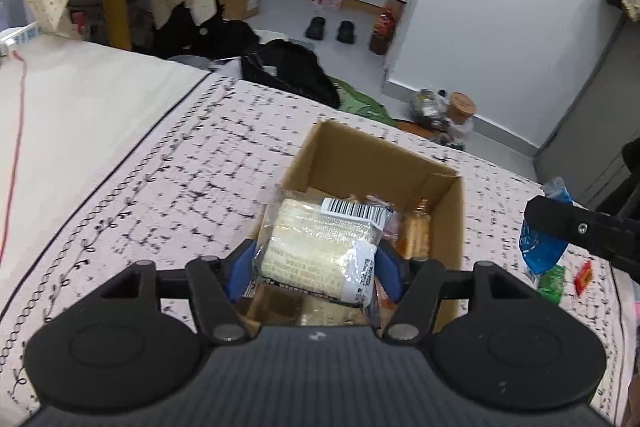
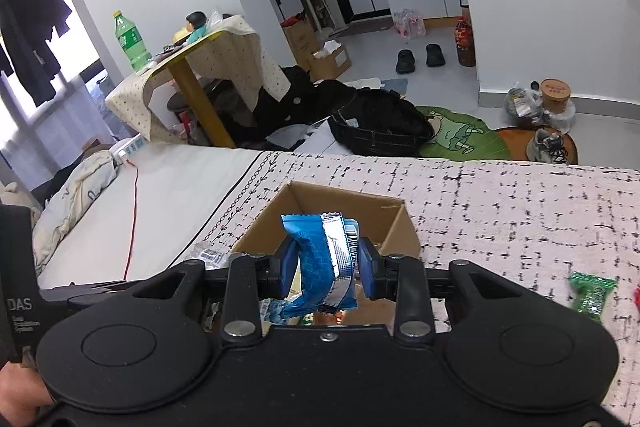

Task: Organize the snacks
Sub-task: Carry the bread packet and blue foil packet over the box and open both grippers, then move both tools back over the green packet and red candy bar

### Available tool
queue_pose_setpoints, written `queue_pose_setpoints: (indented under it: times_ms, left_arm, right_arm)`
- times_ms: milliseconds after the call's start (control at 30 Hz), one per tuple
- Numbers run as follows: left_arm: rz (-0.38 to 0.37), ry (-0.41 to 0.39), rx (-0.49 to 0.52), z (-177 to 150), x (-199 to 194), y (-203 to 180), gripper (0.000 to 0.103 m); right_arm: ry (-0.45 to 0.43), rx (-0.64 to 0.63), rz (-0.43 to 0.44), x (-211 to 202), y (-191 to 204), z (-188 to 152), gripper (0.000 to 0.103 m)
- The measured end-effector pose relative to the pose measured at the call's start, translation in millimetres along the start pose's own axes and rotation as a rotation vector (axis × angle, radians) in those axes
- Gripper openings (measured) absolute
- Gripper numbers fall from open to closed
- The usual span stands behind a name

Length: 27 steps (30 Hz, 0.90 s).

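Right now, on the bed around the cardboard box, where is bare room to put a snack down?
Free: the patterned bedspread left of the cardboard box, up to the plain sheet; also the stretch right of the box in the right wrist view, before the green packet. Crowded: inside the box, and the near right corner with small packets.

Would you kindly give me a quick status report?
Left gripper holds clear-wrapped pale cracker pack over open brown cardboard box. Right gripper clamps blue foil snack packet. Path clear.
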<state>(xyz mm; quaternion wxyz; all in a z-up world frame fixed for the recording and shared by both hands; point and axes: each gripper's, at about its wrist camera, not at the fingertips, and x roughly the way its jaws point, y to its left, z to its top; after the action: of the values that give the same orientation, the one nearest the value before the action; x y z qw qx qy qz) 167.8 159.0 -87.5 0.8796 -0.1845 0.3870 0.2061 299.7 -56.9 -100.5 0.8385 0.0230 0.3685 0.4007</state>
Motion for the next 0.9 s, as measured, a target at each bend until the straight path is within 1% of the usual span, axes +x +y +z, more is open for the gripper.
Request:
queue_pose_setpoints:
  times_ms: [100, 200, 300, 467, 533, 600, 667, 733, 833, 900]
  left_arm:
    - [0.008, 0.003, -0.014, 1, -2, 5, 0.064]
    - [-0.020, -0.018, -0.028, 2, -8, 8, 0.066]
    - [0.006, -0.034, -0.027, 5, -13, 11, 0.066]
    - [0.012, -0.036, -0.050, 7, -20, 20, 0.066]
    - [0.014, -0.040, -0.044, 7, -23, 21, 0.067]
    - [0.018, -0.044, -0.040, 8, -25, 22, 0.070]
    - [0.023, -0.052, -0.035, 9, -27, 22, 0.077]
    - [0.029, -0.062, -0.029, 10, -28, 22, 0.082]
    - [0.031, -0.054, -0.022, 10, -27, 20, 0.083]
    - [0.035, -0.048, -0.027, 9, -26, 19, 0.083]
  right_arm:
    - [0.006, 0.006, 0.021, 7, 5, 1, 0.032]
    - [0.016, 0.003, 0.020, 14, 8, -1, 0.032]
    - [0.030, 0.005, 0.024, 20, 11, -2, 0.032]
    - [0.040, 0.020, 0.042, 27, 14, -4, 0.032]
    - [0.038, 0.030, 0.043, 29, 14, -3, 0.036]
    - [0.039, 0.038, 0.048, 29, 14, -3, 0.047]
    - [0.026, 0.036, 0.043, 24, 12, -3, 0.050]
    - [0.021, 0.040, 0.040, 18, 9, -3, 0.050]
    - [0.023, 0.052, 0.020, 8, 4, -7, 0.051]
    - [0.020, 0.046, 0.001, 1, -1, -11, 0.056]
